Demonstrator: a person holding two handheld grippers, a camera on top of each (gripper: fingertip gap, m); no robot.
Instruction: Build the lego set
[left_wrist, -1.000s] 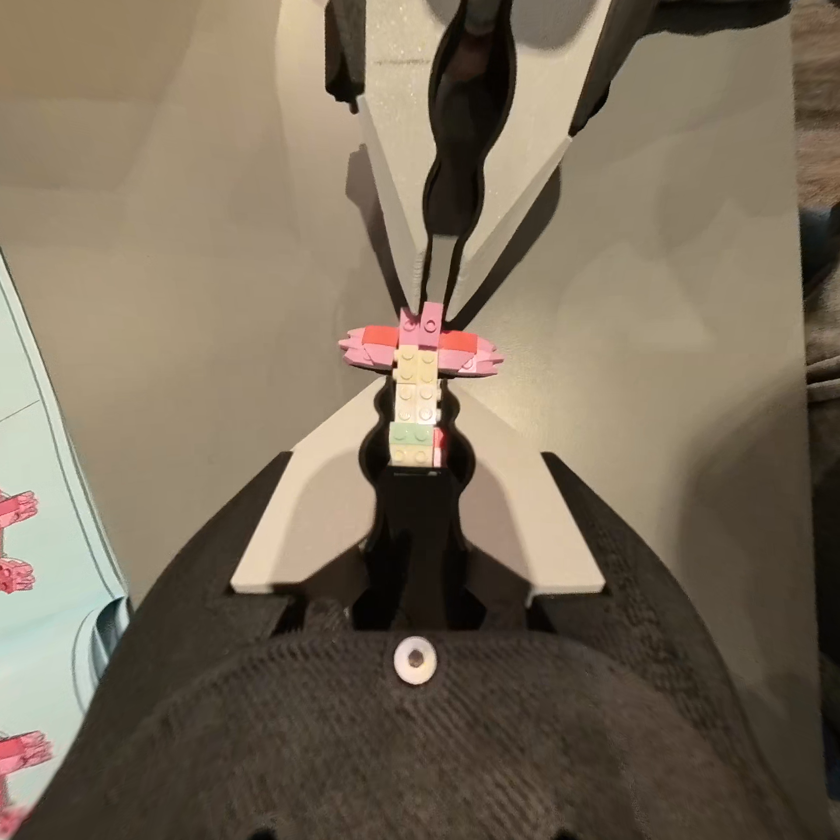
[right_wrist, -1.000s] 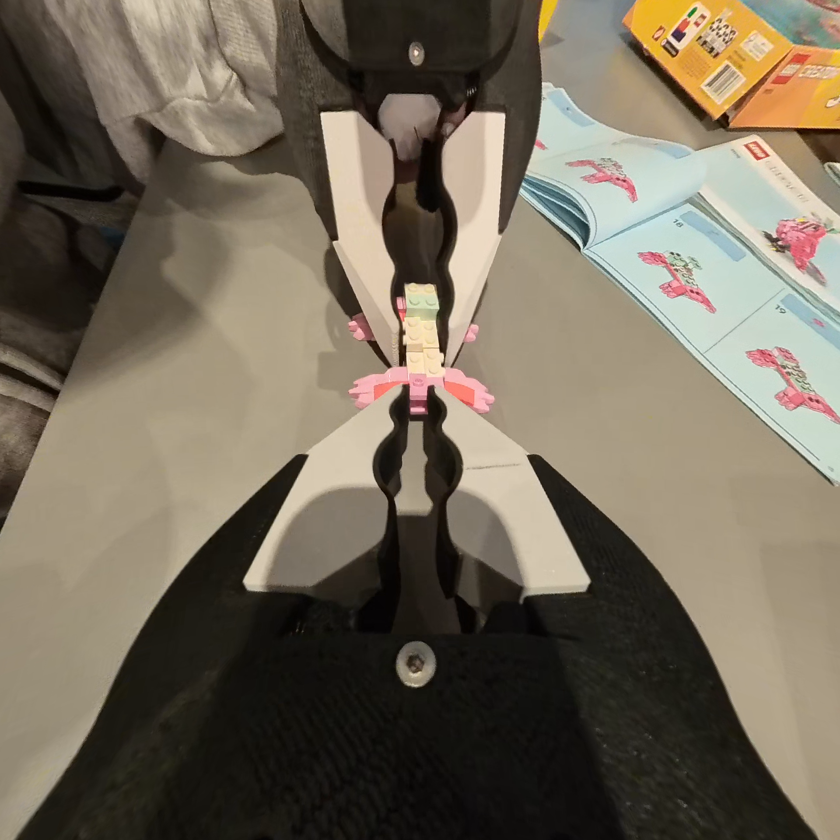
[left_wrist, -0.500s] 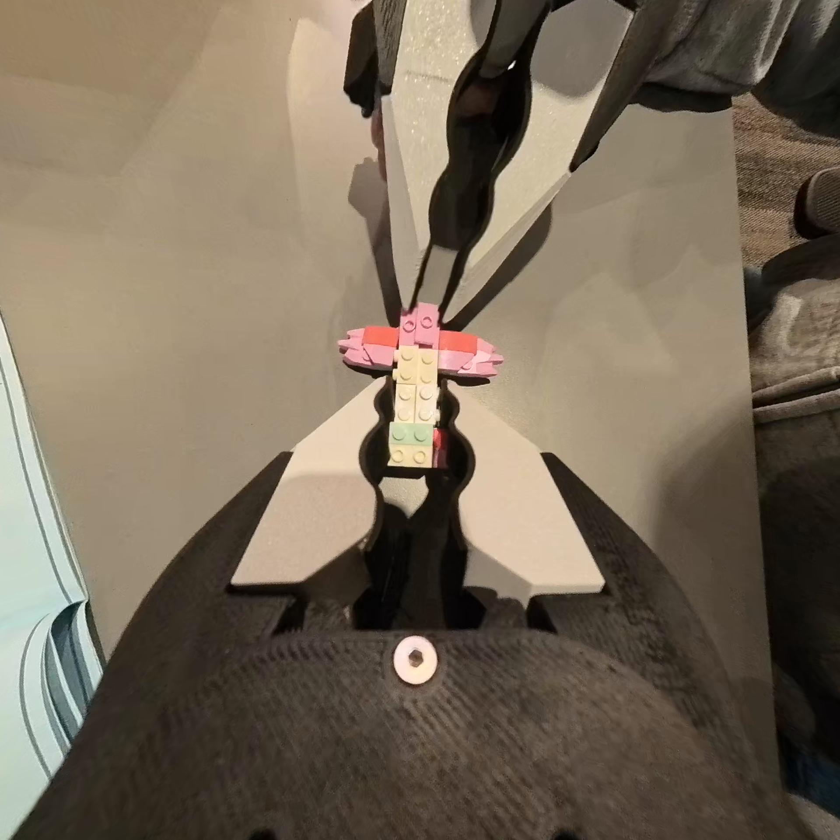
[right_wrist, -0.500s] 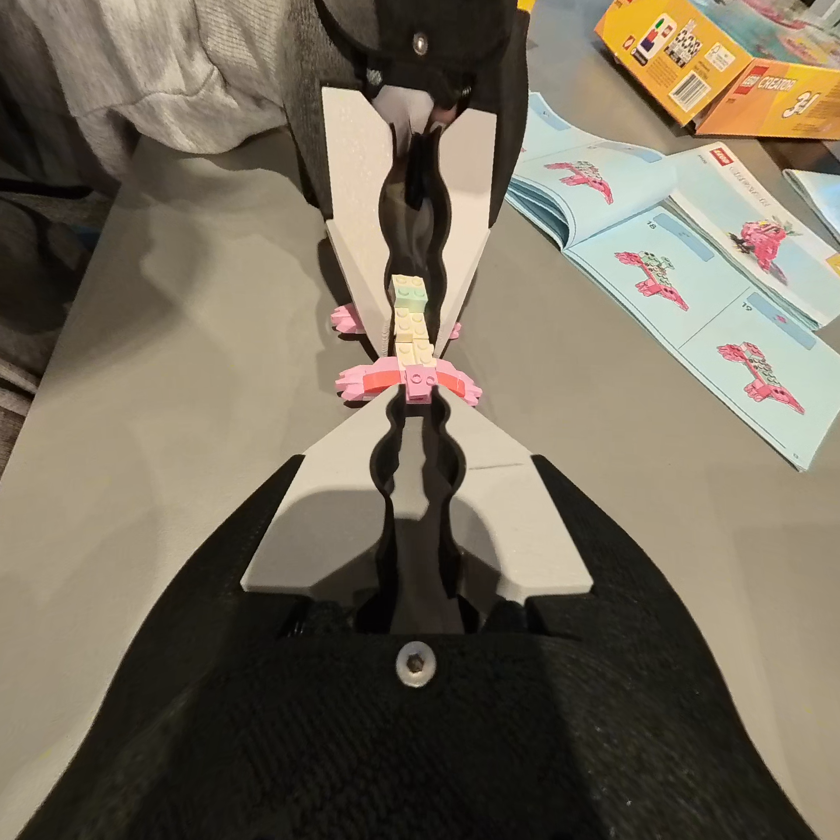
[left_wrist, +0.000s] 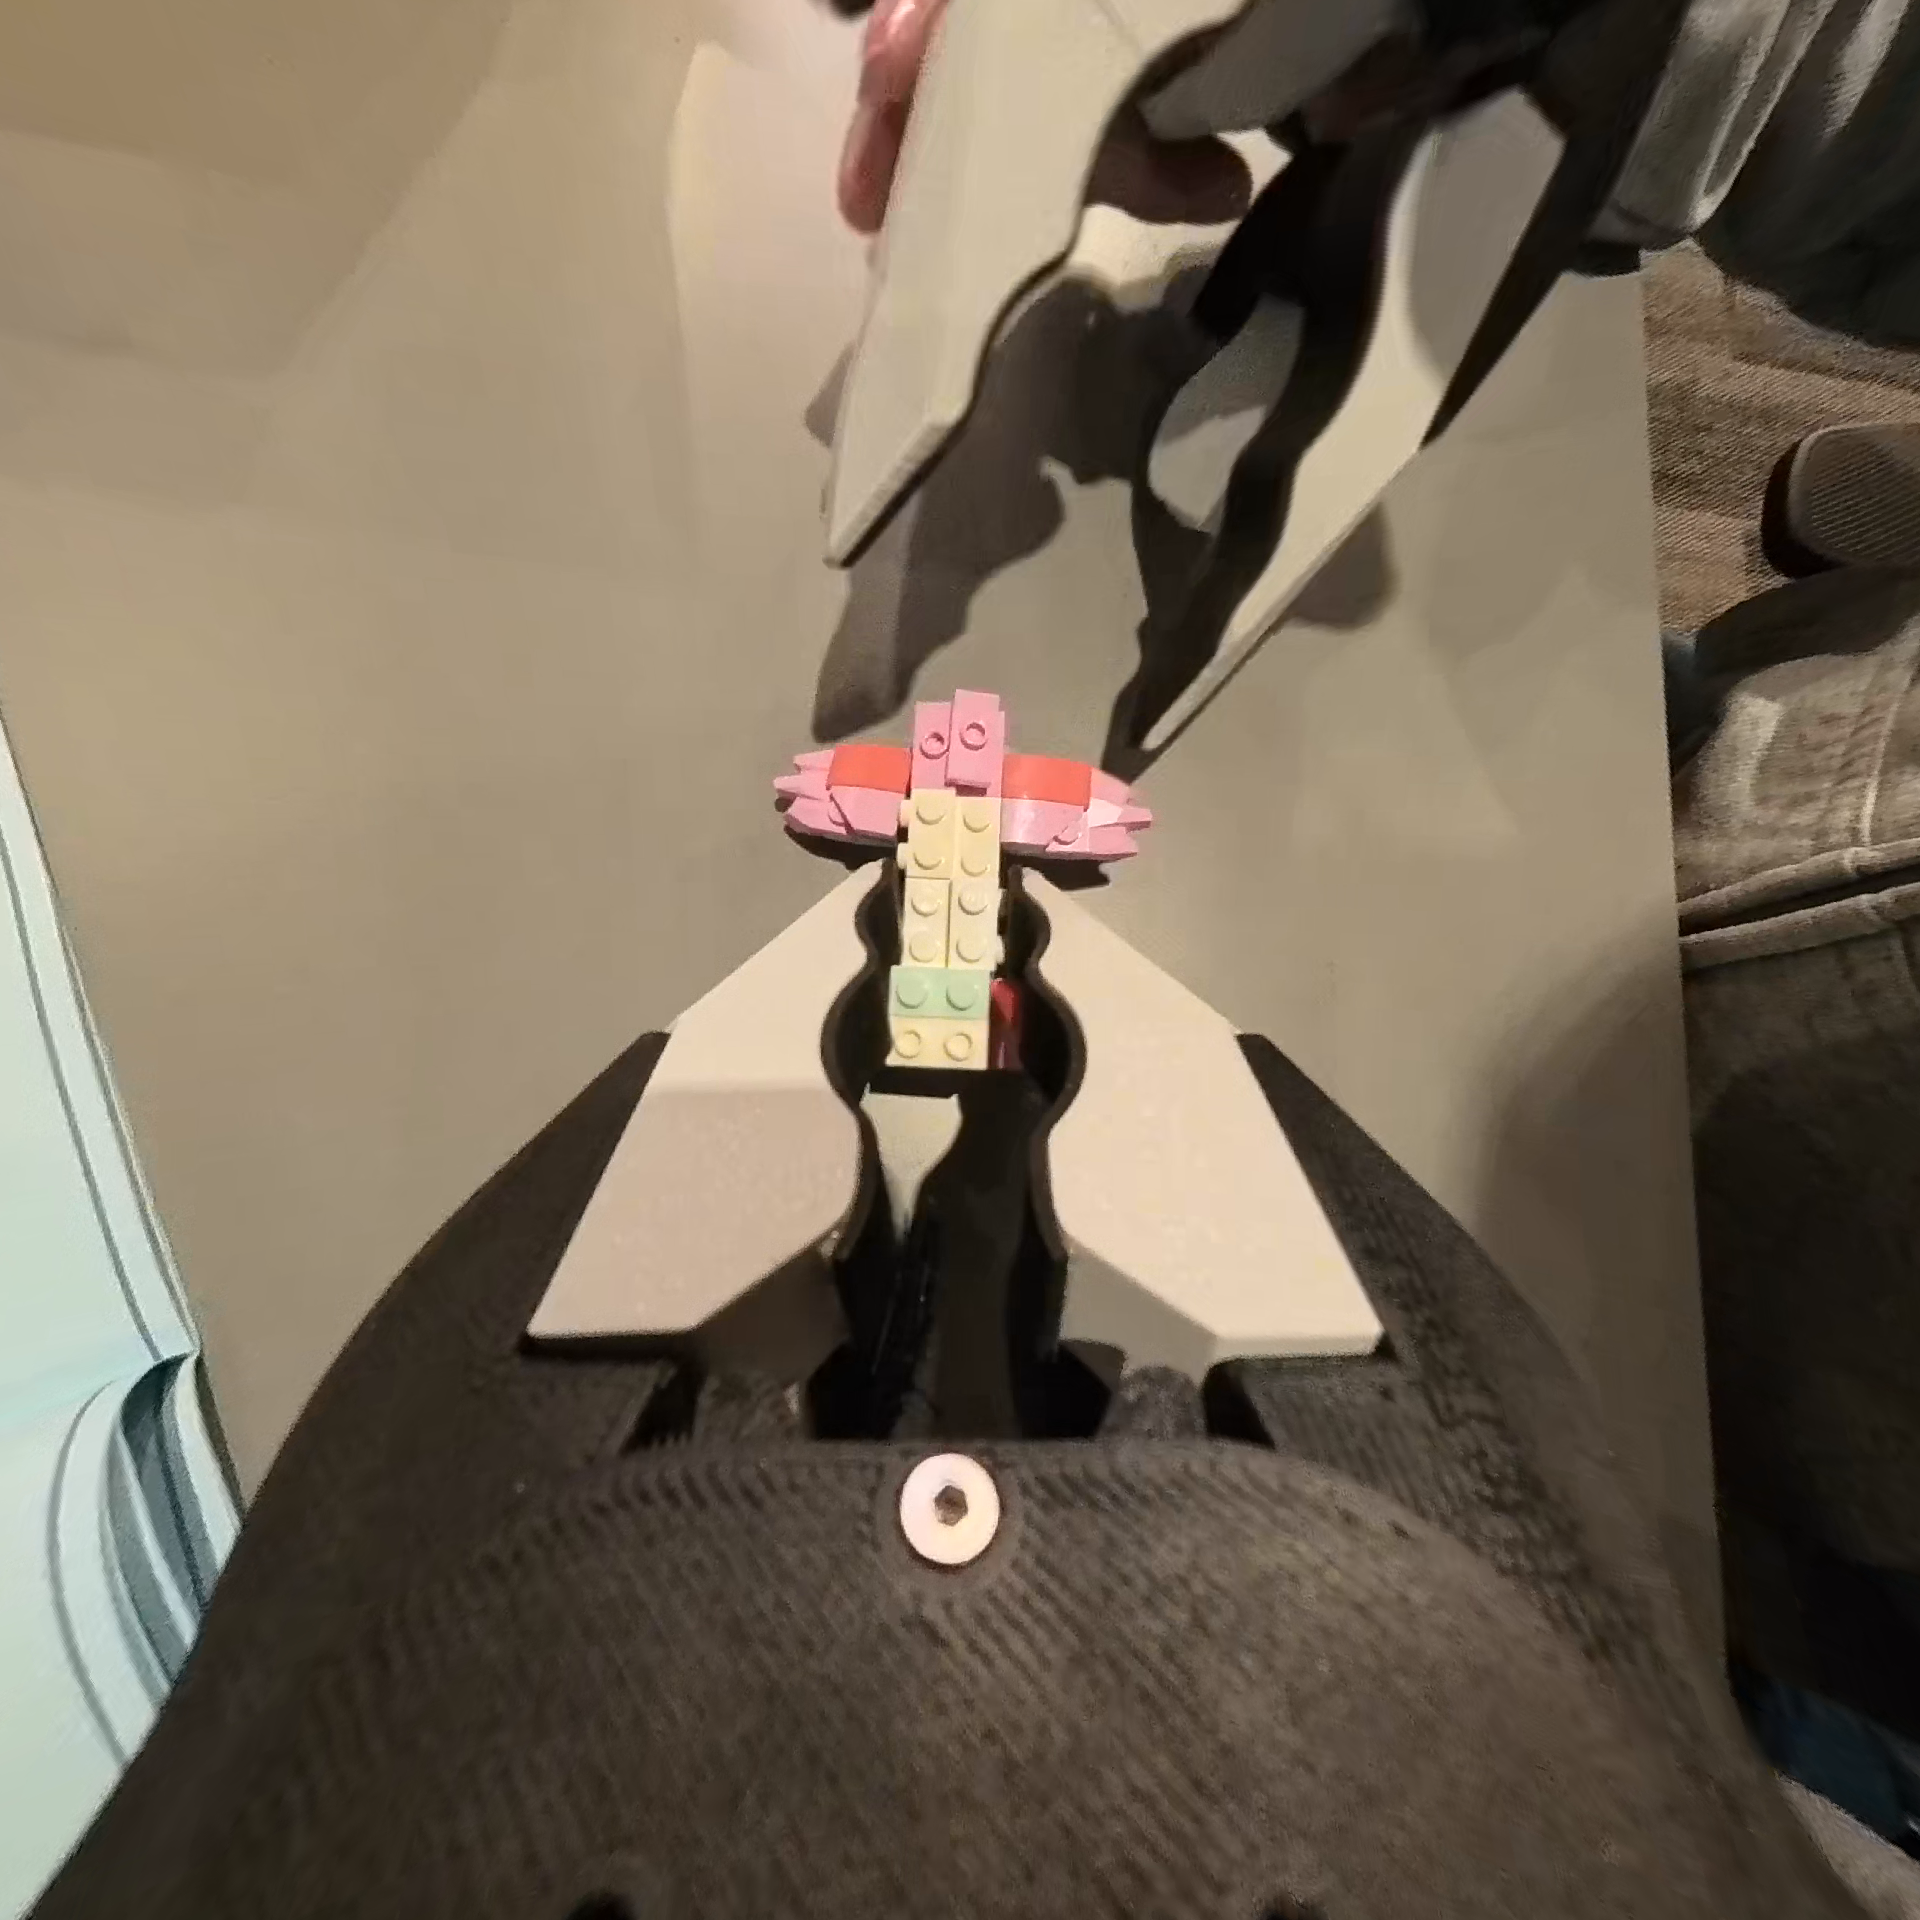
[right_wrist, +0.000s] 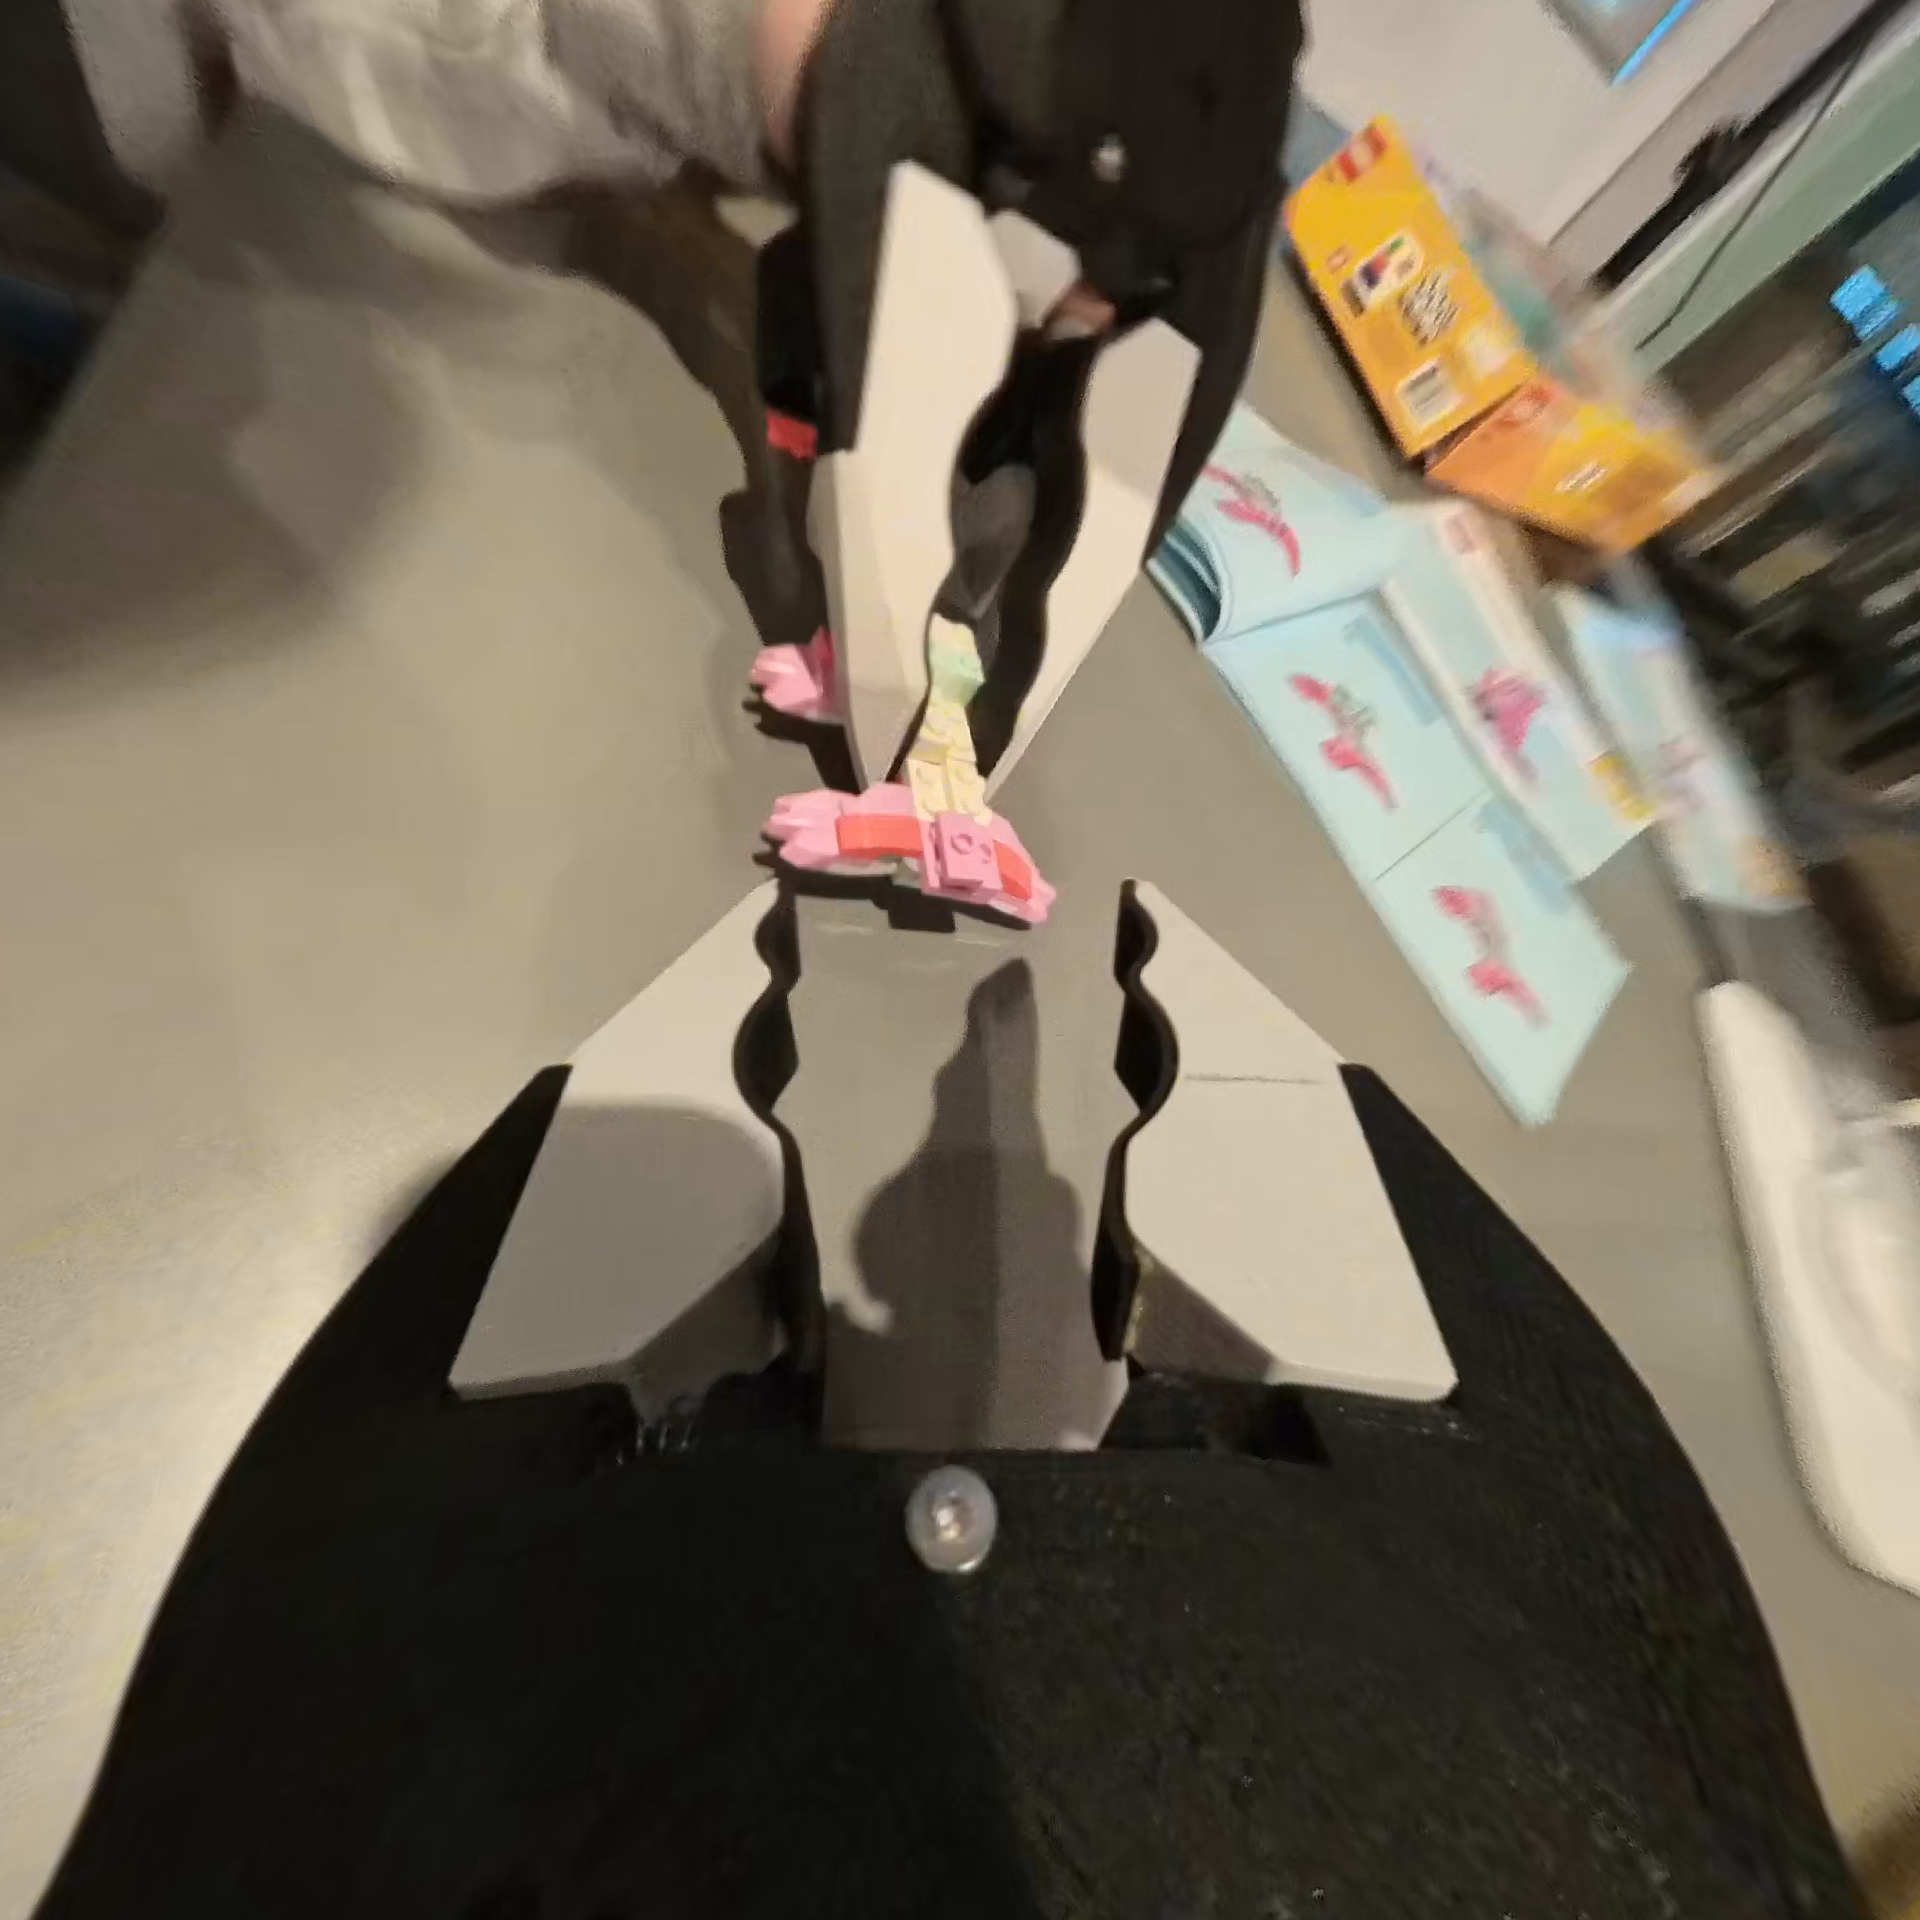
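Observation:
My left gripper is shut on a small lego model: a cream and mint studded body with pink and red spiky pieces across its far end and a small pink piece on top. The same model shows in the right wrist view, held by the left gripper's fingers. My right gripper is open and empty, just in front of the model's pink end and not touching it. In the left wrist view it hangs above and beyond the model.
A grey table lies underneath. An open light-blue instruction booklet lies to the right, yellow lego boxes behind it. The booklet's edge shows at the left. A person's grey sleeve is at the back.
My right gripper was shut on the small pink piece at the model's end; it has opened wide, let go and pulled back and up. The left gripper still holds the model.

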